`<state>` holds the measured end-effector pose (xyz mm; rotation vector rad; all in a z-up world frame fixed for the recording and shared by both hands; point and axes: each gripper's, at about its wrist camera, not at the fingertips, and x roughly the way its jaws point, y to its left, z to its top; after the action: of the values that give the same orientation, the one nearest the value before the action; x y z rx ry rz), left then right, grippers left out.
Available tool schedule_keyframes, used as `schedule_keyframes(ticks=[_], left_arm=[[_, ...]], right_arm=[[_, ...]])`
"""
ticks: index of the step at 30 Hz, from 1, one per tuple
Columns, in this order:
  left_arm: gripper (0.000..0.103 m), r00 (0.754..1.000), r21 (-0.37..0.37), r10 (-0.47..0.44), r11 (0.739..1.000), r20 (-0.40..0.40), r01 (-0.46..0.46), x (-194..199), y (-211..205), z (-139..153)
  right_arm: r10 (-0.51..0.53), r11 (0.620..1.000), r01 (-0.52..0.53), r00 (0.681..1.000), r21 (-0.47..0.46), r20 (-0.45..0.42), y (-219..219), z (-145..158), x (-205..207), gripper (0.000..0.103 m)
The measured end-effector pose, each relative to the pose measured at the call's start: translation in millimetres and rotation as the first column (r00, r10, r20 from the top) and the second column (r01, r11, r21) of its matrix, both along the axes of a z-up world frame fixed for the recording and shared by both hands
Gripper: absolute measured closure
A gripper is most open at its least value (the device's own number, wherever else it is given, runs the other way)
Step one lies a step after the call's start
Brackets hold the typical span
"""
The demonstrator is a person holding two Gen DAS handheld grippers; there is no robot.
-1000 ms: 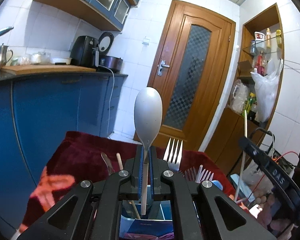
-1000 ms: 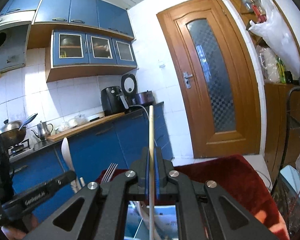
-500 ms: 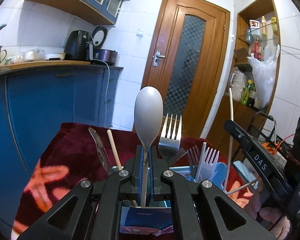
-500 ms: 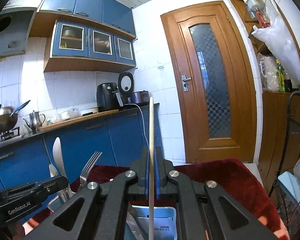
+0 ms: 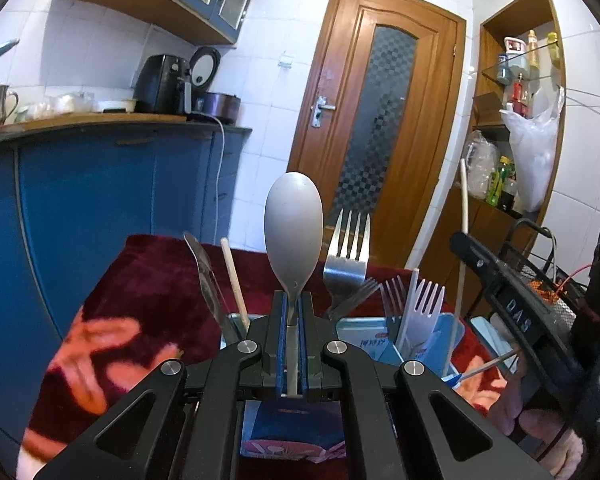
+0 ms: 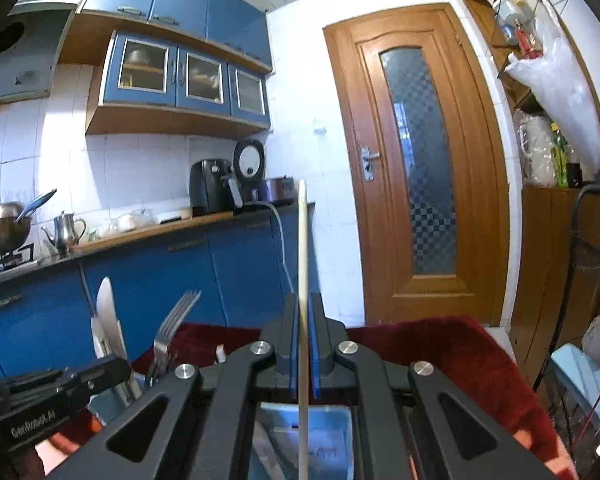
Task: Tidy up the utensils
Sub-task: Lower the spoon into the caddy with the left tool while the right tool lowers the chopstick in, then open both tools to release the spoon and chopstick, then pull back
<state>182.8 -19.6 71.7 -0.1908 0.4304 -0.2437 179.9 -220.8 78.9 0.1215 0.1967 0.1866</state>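
My left gripper [image 5: 293,300] is shut on a grey spoon [image 5: 293,232], held upright with its bowl up over a blue utensil holder [image 5: 354,326]. In the holder stand a knife [image 5: 206,280], a wooden chopstick [image 5: 234,280], a metal fork [image 5: 347,252] and a white plastic fork [image 5: 420,308]. My right gripper [image 6: 302,304] is shut on a wooden chopstick [image 6: 303,248], held upright above a blue compartment [image 6: 332,448]. The right gripper body also shows in the left wrist view [image 5: 512,304], and the left gripper body shows in the right wrist view [image 6: 52,396].
The holder sits on a table with a dark red cloth [image 5: 152,280]. Blue kitchen cabinets [image 5: 100,184] run along the left. A wooden door [image 5: 376,128] is behind. Shelves and a wire cart [image 5: 540,240] stand at the right.
Both grippers have come lower toward the holder. More of the forks, knife and chopstick in the holder now shows. The spoon and the chopstick stay gripped.
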Motion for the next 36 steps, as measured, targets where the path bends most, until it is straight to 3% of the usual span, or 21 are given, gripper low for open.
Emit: schedule_keyframes(ticks=[5, 9, 23, 33, 36], left_arm=[[0.095, 1.000, 0.004, -0.005, 1.000, -0.027, 0.006, -4, 0, -3], [0.090, 0.999, -0.007, -0.005, 1.000, -0.032, 0.005, -12, 2, 1], [0.090, 1.000, 0.030, -0.023, 0.999, -0.020, 0.024, -70, 5, 29], [0.090, 0.999, 0.055, -0.032, 0.998, 0.016, 0.031, -122, 12, 48], [0.084, 0.999, 0.082, -0.025, 0.996, 0.026, 0.023, -137, 13, 48]], right_arm=[[0.025, 0.999, -0.024, 0.999, 0.032, -0.043, -5, -2, -10, 0.095], [0.033, 0.999, -0.033, 0.999, 0.025, -0.030, -5, 2, -22, 0.081], [0.075, 0.996, -0.073, 0.997, 0.049, -0.025, -1, 30, -82, 0.077], [0.112, 0.992, -0.106, 0.990, 0.066, -0.090, -1, 41, -137, 0.069], [0.126, 0.991, -0.120, 0.986, 0.055, -0.108, 0, 37, -154, 0.068]])
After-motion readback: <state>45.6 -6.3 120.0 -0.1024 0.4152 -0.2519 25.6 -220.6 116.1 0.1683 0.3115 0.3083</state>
